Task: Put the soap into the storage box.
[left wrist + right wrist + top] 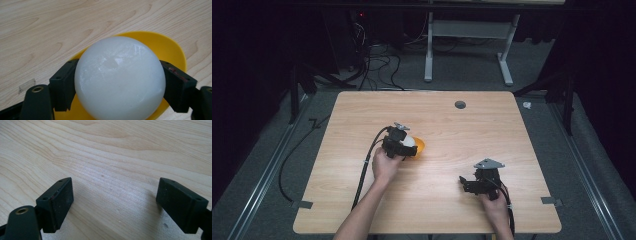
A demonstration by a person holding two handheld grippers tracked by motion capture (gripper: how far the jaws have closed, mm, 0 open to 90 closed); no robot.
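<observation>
On wooden table, dark room.

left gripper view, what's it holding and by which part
The left gripper holds a white ball, one jaw on each side of its widest part, above a yellow bowl. The right gripper is open and holds nothing.

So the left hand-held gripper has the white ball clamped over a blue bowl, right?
Not quite: the bowl is yellow, not blue. The left gripper view shows the left hand-held gripper with its jaws against both sides of the white ball above it.
</observation>
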